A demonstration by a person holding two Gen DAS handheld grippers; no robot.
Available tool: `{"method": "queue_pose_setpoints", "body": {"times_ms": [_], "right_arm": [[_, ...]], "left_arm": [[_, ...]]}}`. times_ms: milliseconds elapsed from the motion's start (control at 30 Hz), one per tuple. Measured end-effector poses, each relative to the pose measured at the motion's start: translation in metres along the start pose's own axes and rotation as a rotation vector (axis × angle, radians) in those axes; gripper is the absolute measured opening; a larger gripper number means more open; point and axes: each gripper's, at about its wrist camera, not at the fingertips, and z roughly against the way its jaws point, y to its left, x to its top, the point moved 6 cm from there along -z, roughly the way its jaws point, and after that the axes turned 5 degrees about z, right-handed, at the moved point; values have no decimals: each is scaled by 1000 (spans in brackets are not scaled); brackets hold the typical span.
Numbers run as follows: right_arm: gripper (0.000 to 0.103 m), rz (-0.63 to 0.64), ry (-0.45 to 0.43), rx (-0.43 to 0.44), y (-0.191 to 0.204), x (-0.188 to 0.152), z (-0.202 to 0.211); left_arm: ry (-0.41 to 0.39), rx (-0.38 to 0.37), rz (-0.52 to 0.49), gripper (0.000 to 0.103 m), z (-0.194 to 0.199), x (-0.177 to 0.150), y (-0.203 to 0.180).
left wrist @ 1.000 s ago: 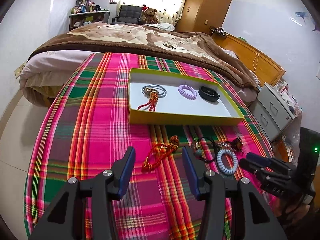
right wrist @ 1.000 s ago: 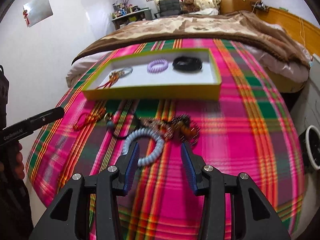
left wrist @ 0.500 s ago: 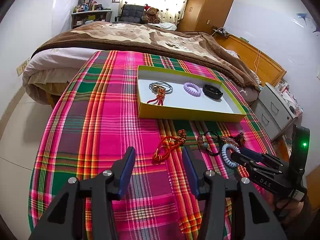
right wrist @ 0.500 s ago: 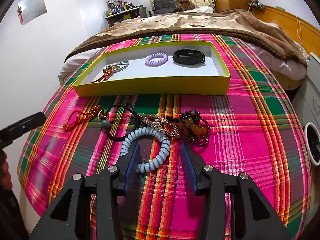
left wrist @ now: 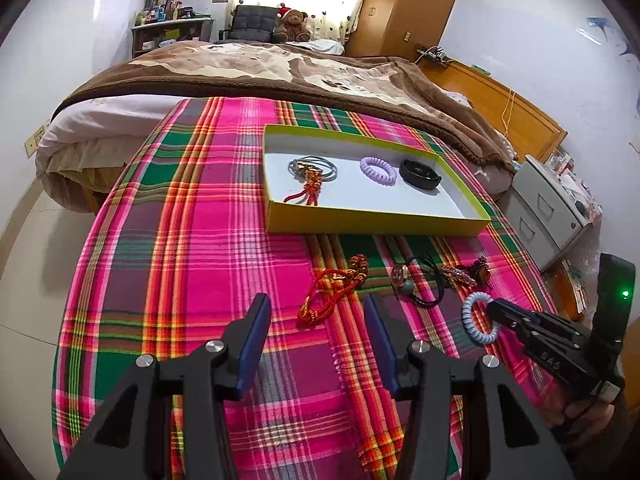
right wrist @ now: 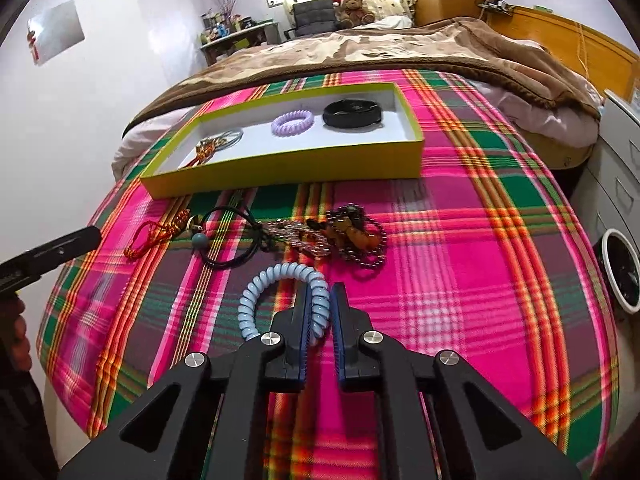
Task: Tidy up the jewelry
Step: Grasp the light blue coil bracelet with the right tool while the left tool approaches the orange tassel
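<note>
Presently, the pale blue coil bracelet point(right wrist: 280, 300) is being pinched by the right gripper point(right wrist: 320, 312), whose jaws are drawn nearly together on the right-hand side of the coil; the remainder of the loop is being left free to the left of the fingers. Whether the coil is being lifted clear of the plaid cloth point(right wrist: 460, 280) or is being pressed onto it cannot be told from either view. The left gripper point(left wrist: 316, 344) is being held above the cloth with its jaws wide apart and nothing between them, just short of the red knotted cord point(left wrist: 332, 292).

Three pieces are being shown as already sorted inside the yellow-green tray point(left wrist: 376, 224): a grey ring with a red tassel point(left wrist: 310, 178) at the left end, a lilac coil bracelet point(left wrist: 378, 170) in the middle, and a black band point(left wrist: 420, 174) toward the right end. Bare white floor is being left at the tray's right end and along its near side.

Outside the tray, in front of its near wall, four further pieces are being left unsorted: the red knotted cord, a black cord with a blue bead point(right wrist: 224, 240), a glittering chain point(right wrist: 298, 238), and a dark beaded bracelet with amber pieces point(right wrist: 356, 236). The task is therefore being judged as somewhat under half done, with the blue coil being taken as the piece in hand.
</note>
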Motion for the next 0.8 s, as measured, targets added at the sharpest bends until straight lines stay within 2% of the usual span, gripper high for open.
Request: {"method": "queue_pose_setpoints", "body": {"times_ms": [233, 467, 800], "right_arm": [[10, -68, -52, -32, -31, -2, 33], [10, -130, -74, -47, -58, -1, 45], [10, -137, -89, -19, -68, 7, 43]], "left_arm": [[19, -7, -51, 50, -12, 3, -10], [62, 7, -102, 51, -35, 6, -21], [90, 92, -170, 51, -59, 8, -34]]}}
